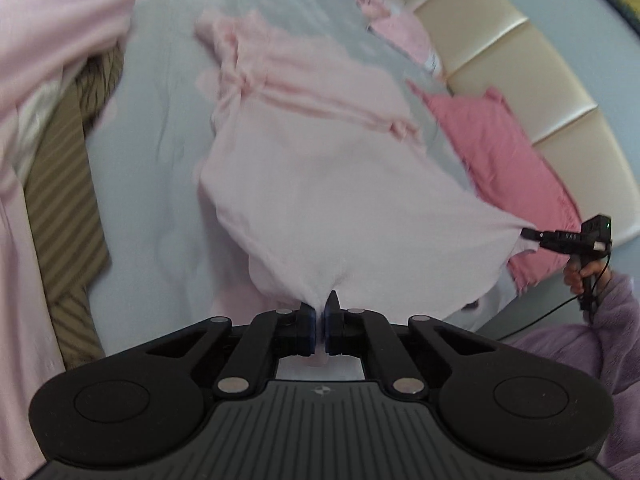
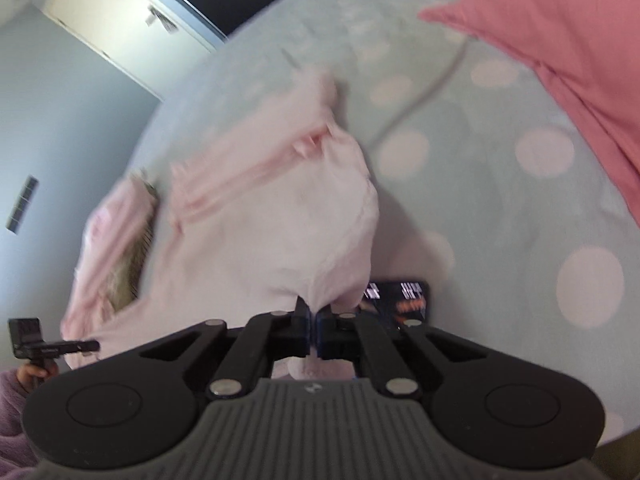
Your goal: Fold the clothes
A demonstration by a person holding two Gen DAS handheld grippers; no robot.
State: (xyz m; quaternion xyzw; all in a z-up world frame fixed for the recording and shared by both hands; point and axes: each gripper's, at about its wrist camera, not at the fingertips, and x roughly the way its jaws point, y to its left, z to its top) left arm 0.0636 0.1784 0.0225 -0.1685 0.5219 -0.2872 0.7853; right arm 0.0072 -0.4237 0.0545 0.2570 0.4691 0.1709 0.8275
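Note:
A pale pink garment lies stretched over a grey dotted bedsheet, its near edge lifted off the bed. My left gripper is shut on one corner of that edge, the cloth pinched between its pads. In the left wrist view my right gripper pulls the other corner taut at the right. The right wrist view shows my right gripper shut on the pink garment, and my left gripper at the lower left holding the far corner. The garment's far part is blurred.
A darker pink pillow lies at the right by the cream padded headboard. A pile of pink and brown striped clothes sits at the left. A dark phone-like object lies on the bedsheet. A purple sleeve is low right.

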